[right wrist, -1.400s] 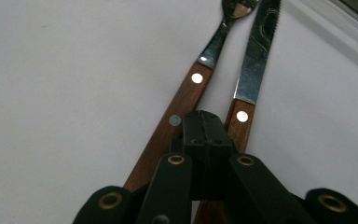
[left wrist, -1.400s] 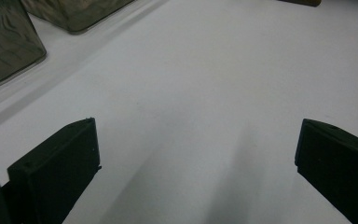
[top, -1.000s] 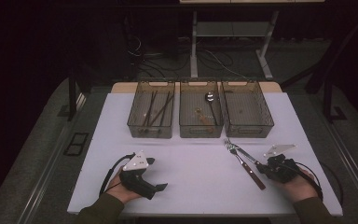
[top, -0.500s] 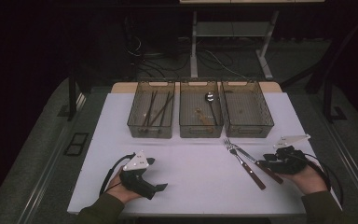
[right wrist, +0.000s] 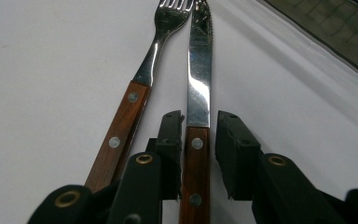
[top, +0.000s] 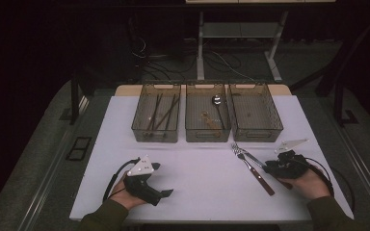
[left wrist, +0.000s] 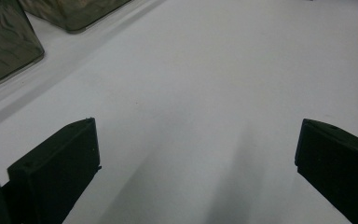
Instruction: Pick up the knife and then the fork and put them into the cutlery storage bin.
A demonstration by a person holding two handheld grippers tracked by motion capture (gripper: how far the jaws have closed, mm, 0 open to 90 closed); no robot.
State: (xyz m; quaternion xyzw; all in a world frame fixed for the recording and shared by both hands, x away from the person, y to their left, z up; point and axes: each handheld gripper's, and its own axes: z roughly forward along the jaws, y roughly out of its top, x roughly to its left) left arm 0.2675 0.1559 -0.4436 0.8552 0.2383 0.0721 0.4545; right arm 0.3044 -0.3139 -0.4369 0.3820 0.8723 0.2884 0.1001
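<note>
A knife (right wrist: 198, 84) and a fork (right wrist: 142, 79), both with wooden handles, lie side by side on the white table (top: 202, 178), tips toward the bins. My right gripper (right wrist: 199, 119) is shut on the knife's handle, one jaw on each side, with the knife flat on the table. In the high view the right gripper (top: 272, 168) sits at the right front, the fork (top: 257, 177) just left of it and the knife (top: 252, 158) running out from its jaws. My left gripper (top: 163, 179) rests at the left front, open with nothing between its jaws (left wrist: 196, 140).
Three clear bins stand in a row at the back: the left bin (top: 139, 126) holds dark sticks, the middle bin (top: 192, 130) a spoon (top: 217, 100) and a wooden piece, the right bin (top: 274, 126) looks bare. Bare table lies between the two grippers.
My right gripper has slid left and forward onto the knife's handle and its jaws have come together around it. The left gripper has stayed in place.
</note>
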